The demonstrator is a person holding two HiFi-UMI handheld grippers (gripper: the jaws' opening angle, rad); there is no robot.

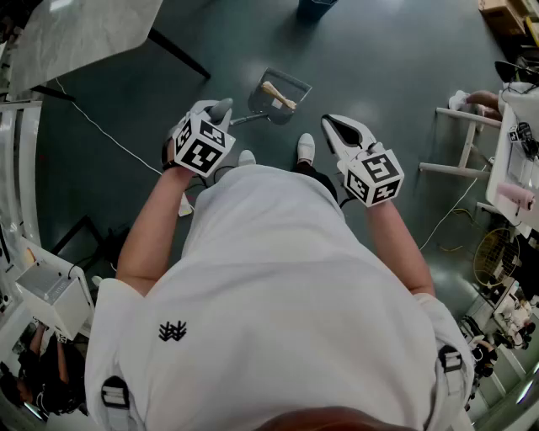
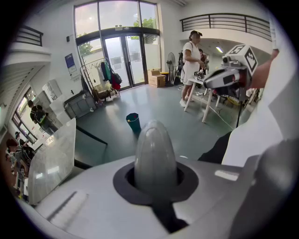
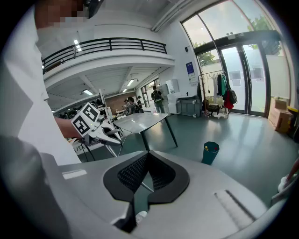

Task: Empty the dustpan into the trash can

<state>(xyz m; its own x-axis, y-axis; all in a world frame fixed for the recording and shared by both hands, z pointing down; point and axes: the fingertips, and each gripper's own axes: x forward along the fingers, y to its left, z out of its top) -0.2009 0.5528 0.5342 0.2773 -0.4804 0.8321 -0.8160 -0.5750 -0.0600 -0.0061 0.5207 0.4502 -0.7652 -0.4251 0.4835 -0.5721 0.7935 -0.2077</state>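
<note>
Left hand-held gripper (image 1: 217,114) is clamped on the grey handle (image 2: 155,151) of the dustpan (image 1: 290,84) — pan out front, pale scrap (image 1: 278,94) inside. Right hand-held gripper (image 1: 330,123) is closed, empty. Teal trash can (image 1: 315,7) — well ahead on the floor (image 1: 387,59).

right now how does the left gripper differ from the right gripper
The left gripper is shut on the dustpan handle; the right gripper is shut on nothing. The left gripper holds the dustpan out over the floor; the right gripper carries nothing. Both are held out ahead of the person, the teal trash can far off across the floor.
</note>
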